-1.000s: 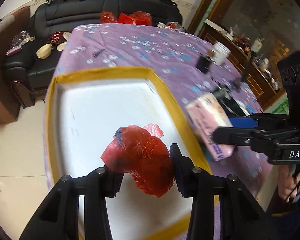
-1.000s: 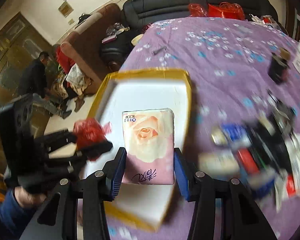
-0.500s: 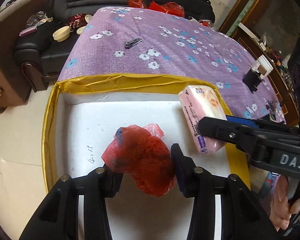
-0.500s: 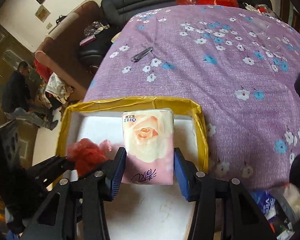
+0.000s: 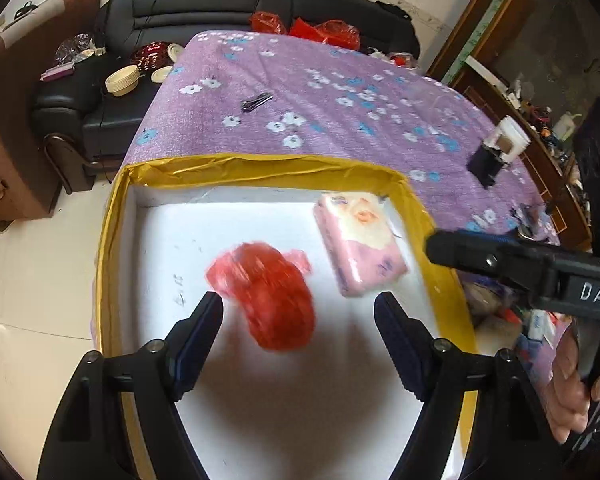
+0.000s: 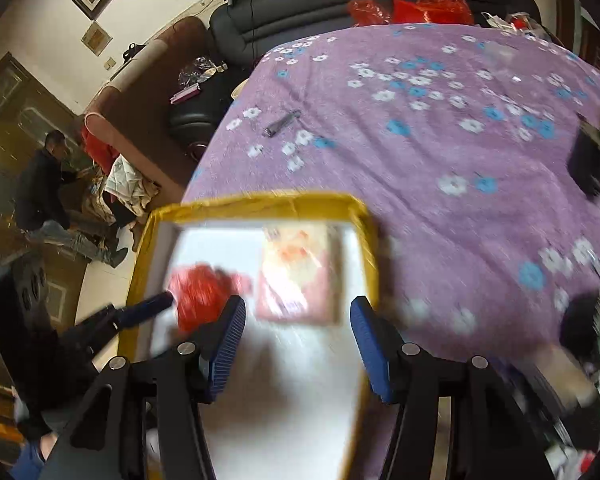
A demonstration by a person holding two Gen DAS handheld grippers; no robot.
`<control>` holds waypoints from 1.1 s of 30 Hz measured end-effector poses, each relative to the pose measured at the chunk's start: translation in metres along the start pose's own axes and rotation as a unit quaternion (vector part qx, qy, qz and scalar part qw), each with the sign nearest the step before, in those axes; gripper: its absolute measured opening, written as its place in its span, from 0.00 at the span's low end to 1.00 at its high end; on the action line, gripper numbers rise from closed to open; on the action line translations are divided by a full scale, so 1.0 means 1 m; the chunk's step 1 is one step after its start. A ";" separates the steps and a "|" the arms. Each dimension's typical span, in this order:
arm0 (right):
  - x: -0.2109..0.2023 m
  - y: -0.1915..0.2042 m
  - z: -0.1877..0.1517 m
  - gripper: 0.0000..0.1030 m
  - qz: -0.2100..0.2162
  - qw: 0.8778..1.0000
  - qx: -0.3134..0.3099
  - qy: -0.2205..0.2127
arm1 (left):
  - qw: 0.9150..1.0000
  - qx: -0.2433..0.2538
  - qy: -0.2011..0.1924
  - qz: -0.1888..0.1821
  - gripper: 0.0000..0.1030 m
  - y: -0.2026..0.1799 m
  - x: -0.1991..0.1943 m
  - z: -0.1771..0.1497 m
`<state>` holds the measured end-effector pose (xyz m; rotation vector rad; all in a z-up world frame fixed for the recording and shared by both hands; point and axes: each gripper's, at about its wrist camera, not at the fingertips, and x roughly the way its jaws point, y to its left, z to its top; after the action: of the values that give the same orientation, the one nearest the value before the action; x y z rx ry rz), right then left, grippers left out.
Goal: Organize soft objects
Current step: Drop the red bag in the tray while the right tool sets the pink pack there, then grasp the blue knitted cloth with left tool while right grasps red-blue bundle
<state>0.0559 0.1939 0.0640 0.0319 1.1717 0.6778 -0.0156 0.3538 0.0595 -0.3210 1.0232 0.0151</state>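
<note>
**Two soft things inside the yellow-edged box**

A red plastic bag is seen blurred inside the white box, near its left wall. A pink tissue pack is seen to the bag's right, nearer the box's far right corner. The left gripper is spread wide, with nothing held. The right gripper is also spread wide and empty. The box is set on a purple flowered tablecloth.

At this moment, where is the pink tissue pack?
In both wrist views the pink tissue pack lies inside the yellow-rimmed box, near its far right corner, right of the red plastic bag and free of both open grippers.
</note>
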 end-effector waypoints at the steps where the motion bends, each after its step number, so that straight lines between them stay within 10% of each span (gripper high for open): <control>1: -0.007 -0.006 -0.007 0.58 -0.003 1.000 0.002 -0.002 | 1.000 0.004 -0.003 -0.001 0.75 -0.003 -0.004 -0.003; 19: -0.070 -0.093 -0.150 0.58 -0.034 0.996 -0.012 0.083 | 0.993 0.092 -0.006 -0.079 0.75 -0.111 -0.049 -0.064; 33: -0.154 -0.154 -0.198 0.58 -0.057 0.996 0.075 -0.008 | 0.971 0.196 0.064 -0.117 0.75 -0.204 -0.022 -0.114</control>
<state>-0.0731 -0.0700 0.0551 0.0967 1.1971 0.4871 -0.0895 0.1315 0.0763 -0.0791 1.0847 -0.4219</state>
